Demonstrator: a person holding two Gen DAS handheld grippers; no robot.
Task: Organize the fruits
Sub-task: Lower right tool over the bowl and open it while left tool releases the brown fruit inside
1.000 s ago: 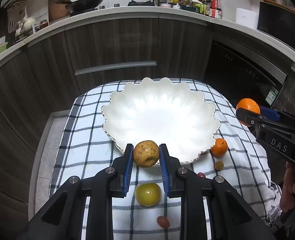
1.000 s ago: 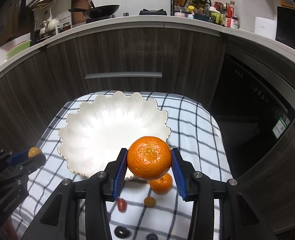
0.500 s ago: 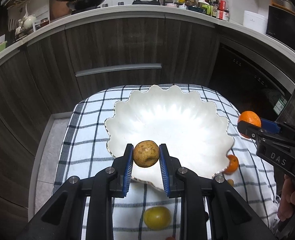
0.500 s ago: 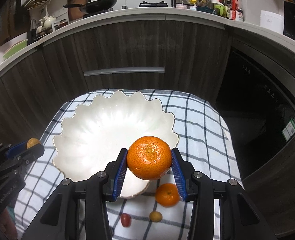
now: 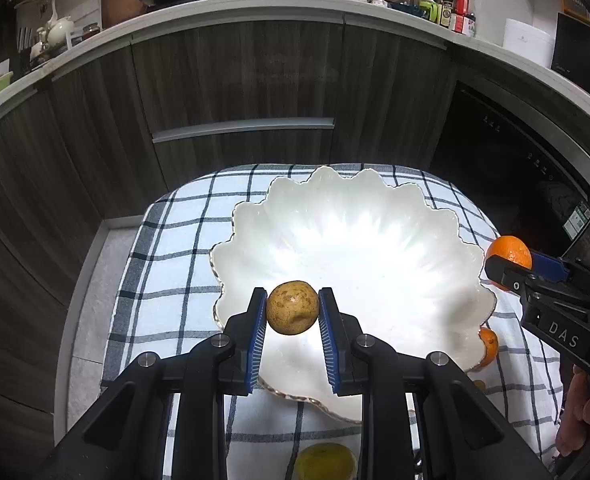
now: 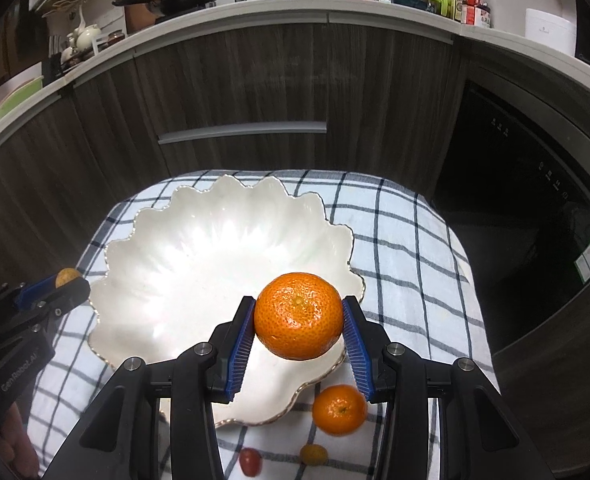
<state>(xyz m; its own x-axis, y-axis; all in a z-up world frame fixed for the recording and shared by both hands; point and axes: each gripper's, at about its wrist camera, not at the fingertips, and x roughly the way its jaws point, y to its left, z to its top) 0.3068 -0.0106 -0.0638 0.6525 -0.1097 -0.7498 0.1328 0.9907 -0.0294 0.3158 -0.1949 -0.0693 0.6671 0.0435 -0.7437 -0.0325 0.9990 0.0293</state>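
checked cloth point(image 6: 407, 240) covers the table. white scalloped bowl point(image 5: 347, 240) with a thin gold rim sits mid-cloth. large orange point(image 6: 298, 315), pebbled skin, pinched in the right gripper point(image 6: 298, 320) above the bowl's near-right rim. brown speckled round fruit point(image 5: 292, 307) pinched in the left gripper point(image 5: 292, 312) over the near-left rim. 1 small orange point(image 6: 339, 409) rests at the cloth's near edge, just beside the bowl.

Wide bowl point(image 5: 375, 248) interior open beneath both loaded grippers, small orange point(image 6: 339, 410) touching its near rim, cherry tomato point(image 6: 250, 461) and kumquat point(image 6: 313, 454) crowding near cloth point(image 6: 407, 248)
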